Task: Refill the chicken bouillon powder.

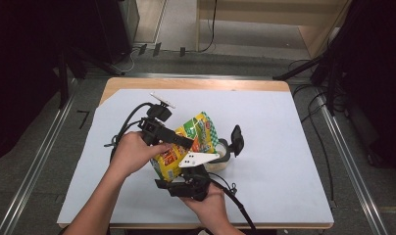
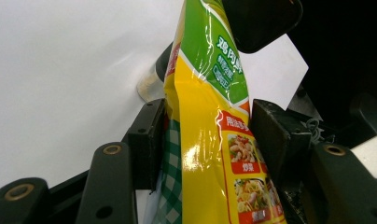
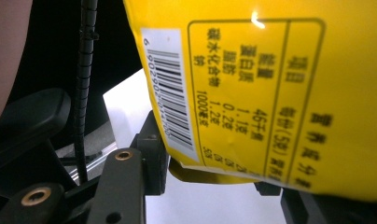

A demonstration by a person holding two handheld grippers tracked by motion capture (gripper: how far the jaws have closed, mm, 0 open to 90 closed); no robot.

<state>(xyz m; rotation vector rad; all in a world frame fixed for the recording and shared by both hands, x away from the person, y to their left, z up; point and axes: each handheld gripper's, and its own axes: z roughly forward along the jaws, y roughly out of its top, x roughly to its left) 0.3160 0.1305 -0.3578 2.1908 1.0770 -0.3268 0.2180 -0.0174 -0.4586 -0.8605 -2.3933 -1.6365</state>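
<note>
A yellow and green food packet with printed dish photos is held up over the table between both grippers. My left gripper comes in from the left and is shut on it; in the left gripper view both pads press its sides around the packet. My right gripper rises from below and is shut on the packet's bottom edge; the right gripper view faces the packet's yellow back with its barcode, between the right gripper's jaws.
A small round pot with a raised black lid stands right behind the packet. A white sheet covers the wooden table. Cables trail from both grippers. Dark stands and cables flank the table on the floor.
</note>
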